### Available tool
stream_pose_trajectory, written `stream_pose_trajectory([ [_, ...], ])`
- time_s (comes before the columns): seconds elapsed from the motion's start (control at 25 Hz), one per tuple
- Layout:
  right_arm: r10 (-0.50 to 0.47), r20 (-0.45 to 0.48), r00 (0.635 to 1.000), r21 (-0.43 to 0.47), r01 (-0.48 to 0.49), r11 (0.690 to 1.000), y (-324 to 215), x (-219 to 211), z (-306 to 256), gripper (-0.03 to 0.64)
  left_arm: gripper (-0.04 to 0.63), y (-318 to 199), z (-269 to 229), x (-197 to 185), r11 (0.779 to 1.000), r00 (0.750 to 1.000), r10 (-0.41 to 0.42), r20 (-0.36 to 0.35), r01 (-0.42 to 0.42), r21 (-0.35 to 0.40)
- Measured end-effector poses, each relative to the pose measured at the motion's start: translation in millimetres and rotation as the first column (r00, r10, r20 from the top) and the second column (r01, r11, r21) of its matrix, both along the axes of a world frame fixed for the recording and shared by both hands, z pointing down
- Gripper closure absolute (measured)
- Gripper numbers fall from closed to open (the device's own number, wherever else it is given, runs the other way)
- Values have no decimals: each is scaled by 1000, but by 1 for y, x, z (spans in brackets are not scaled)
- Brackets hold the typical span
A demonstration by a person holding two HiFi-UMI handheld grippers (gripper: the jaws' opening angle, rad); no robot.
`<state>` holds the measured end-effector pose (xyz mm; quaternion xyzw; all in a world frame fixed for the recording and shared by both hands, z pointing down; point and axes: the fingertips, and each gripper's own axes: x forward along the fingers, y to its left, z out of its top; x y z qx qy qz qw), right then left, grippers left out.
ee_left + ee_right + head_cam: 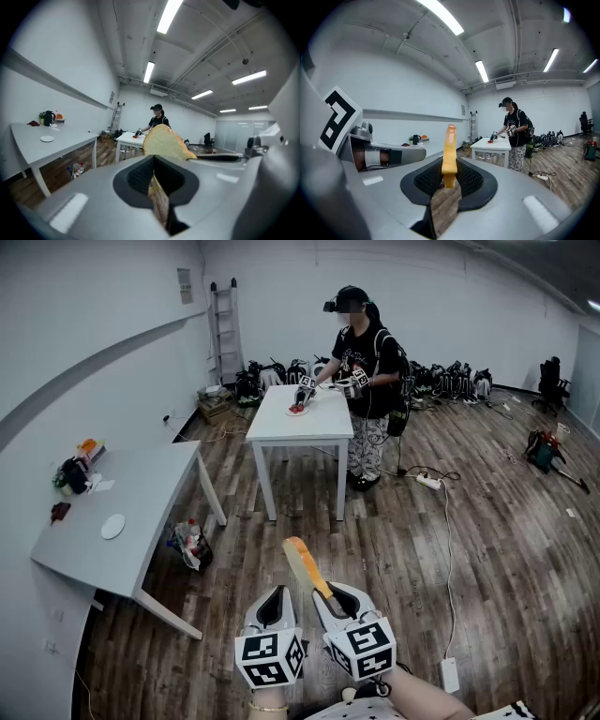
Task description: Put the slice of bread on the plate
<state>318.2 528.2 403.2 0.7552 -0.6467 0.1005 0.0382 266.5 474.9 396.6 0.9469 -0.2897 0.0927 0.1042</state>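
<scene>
Right claw [323, 594] sitting nearest me, jaws pinching bread slice [305, 563] by its lower edge. Slice standing edge-on, long axis pointing up and forward out of jaws. Left claw [274, 601] just beside it, jaws drawn together on nothing, only floor showing through slit. I'm holding both low, close to body, over wooden floor [394, 521]. Plate [112, 526] lying well apart, forward-left, on grey table [155, 493]. I'm judging a long carry leftward is needed; left claw nearer plate, but right claw is carrying bread.
</scene>
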Motion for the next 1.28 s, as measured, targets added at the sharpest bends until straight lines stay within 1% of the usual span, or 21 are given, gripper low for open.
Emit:
stream_pose_trajectory([
  [0.24, -7, 3, 1000, 6, 7, 1000, -22, -23, 0, 534, 588, -24, 4, -32, 1000, 1000, -30, -2, 30, -3],
  [0.44, -40, 14, 999, 3, 40, 999, -43, -53, 6, 534, 588, -45, 12, -75, 996, 996, -85, 1, 85, -13],
  [0.56, -82, 20, 996, -3, 82, 997, -61, -76, 12, 534, 588, -61, 16, -106, 990, 991, -137, 5, 137, -15],
  [0.72, -156, 25, 987, -3, 156, 988, -95, -106, 17, 534, 588, -91, 21, -148, 974, 975, -223, -5, 223, -28],
  [0.84, -216, 39, 976, -6, 216, 976, -132, -126, 19, 534, 588, -122, 24, -177, 956, 957, -291, -5, 290, -47],
  [0.96, -291, 53, 955, -11, 292, 956, -174, -140, 24, 534, 588, -155, 31, -196, 928, 930, -368, 8, 368, -58],
  [1.12, -387, 45, 921, -5, 387, 922, -244, -144, 22, 534, 588, -210, 35, -205, 887, 888, -459, 13, 459, -54],
  [1.28, -461, 41, 886, 15, 461, 887, -324, -146, 6, 534, 588, -276, 21, -211, 853, 854, -520, -12, 519, -47],
])
